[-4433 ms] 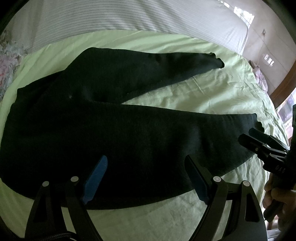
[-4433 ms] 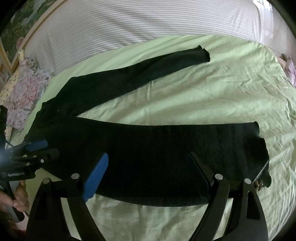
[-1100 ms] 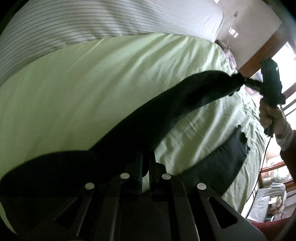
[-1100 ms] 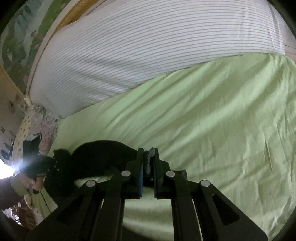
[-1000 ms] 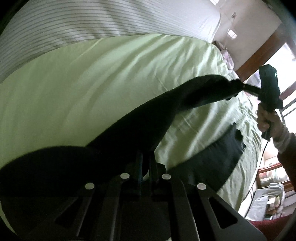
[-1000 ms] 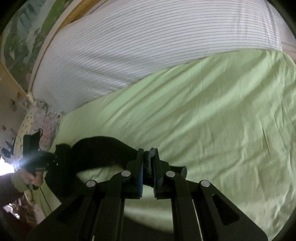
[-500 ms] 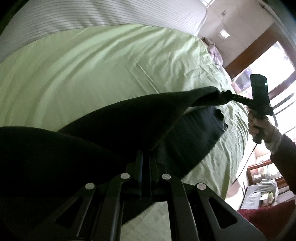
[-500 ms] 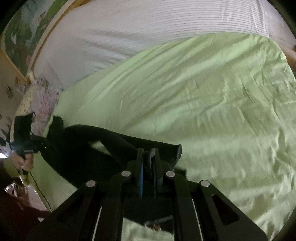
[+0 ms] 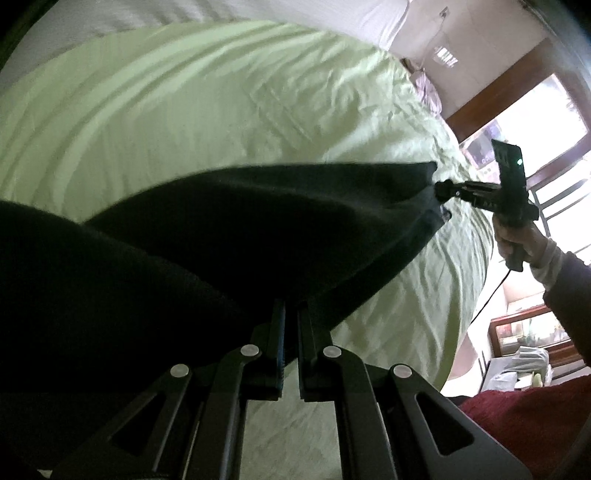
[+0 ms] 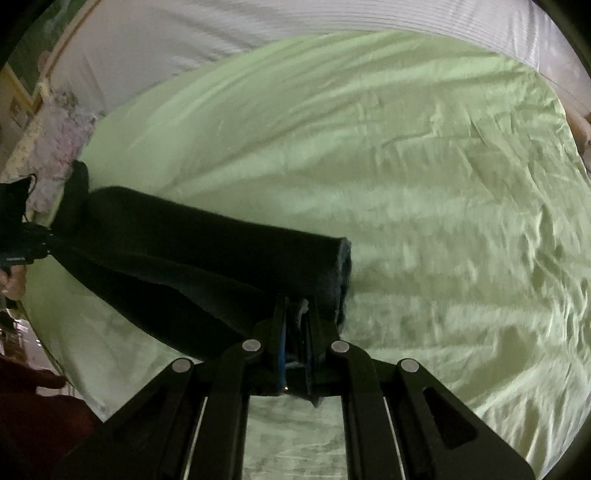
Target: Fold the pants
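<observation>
In the left wrist view, the black pants [image 9: 229,236] fill the left and the centre of the frame and stretch toward the right edge. They hang above the green bed sheet [image 9: 207,103]. At the bottom centre the left gripper [image 9: 290,325] is clenched on an edge of the pants, with its two jaws almost together on the cloth. At the right of the frame the right gripper [image 9: 441,192] pinches the hem end of the leg, and a hand [image 9: 517,240] holds its handle.

In the right wrist view, the left gripper [image 10: 40,242] is small at the left edge and holds the far end of the pants [image 10: 192,258]. The garment runs from there to the lower centre, where the right gripper [image 10: 297,317] is closed on the hem. A striped white cover [image 10: 258,22] lies along the top.
</observation>
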The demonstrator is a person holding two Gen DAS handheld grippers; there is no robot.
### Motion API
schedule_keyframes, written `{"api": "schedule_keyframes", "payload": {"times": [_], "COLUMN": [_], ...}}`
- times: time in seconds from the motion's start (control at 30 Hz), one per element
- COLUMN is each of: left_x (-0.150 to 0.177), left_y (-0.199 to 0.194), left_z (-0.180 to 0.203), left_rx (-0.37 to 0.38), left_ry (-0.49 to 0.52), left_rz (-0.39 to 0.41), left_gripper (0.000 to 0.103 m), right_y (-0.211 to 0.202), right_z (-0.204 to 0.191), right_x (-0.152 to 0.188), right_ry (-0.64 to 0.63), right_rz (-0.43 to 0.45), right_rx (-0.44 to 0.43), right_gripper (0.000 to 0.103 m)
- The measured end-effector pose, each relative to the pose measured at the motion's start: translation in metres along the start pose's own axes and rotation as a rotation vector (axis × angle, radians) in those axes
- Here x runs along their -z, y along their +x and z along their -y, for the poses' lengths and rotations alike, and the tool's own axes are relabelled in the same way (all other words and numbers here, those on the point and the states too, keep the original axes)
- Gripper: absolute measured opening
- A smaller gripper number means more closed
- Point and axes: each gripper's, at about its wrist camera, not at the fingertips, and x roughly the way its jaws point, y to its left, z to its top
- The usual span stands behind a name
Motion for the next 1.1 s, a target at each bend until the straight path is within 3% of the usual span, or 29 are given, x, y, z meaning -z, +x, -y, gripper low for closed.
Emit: {"api": "schedule_keyframes", "payload": {"times": [0.07,0.2,0.23,0.37,0.43,0.6,0.73,0.97,1.1], "left_x": [0.004,0.011,0.013,0.018,0.019,0.015,0.003,-0.024,-0.042], "left_y": [0.005,0.001,-0.004,-0.019,-0.029,-0.049,-0.063,-0.072,-0.072], "left_z": [-0.002,-0.008,-0.010,-0.022,-0.031,-0.053,-0.077,-0.116,-0.138], "left_rx": [-0.013,-0.015,-0.013,-0.009,-0.016,-0.043,-0.100,-0.208,-0.272], "left_ry": [-0.014,-0.061,-0.084,-0.172,-0.232,-0.379,-0.523,-0.724,-0.812], "left_rz": [-0.016,-0.008,0.003,0.046,0.068,0.103,0.117,0.085,0.071], "left_gripper": [0.005,0.008,0.010,0.015,0.023,0.052,0.061,0.065,0.066], "right_y": [0.003,-0.005,-0.010,-0.034,-0.040,-0.031,-0.002,0.047,0.068], "right_z": [0.001,0.003,0.004,0.003,-0.004,-0.046,-0.097,-0.199,-0.251], "right_x": [0.001,0.003,0.004,0.004,-0.001,-0.020,-0.037,-0.056,-0.062], "right_ry": [0.025,0.087,0.100,0.156,0.172,0.130,0.052,-0.086,-0.177], "right_rz": [-0.010,-0.011,0.011,0.105,0.145,0.164,0.128,0.043,0.003], "right_rx": [0.001,0.050,0.054,0.028,-0.003,-0.126,-0.246,-0.404,-0.449], "right_gripper": [0.012,0.048,0.051,0.052,0.052,0.052,0.052,0.062,0.065]}}
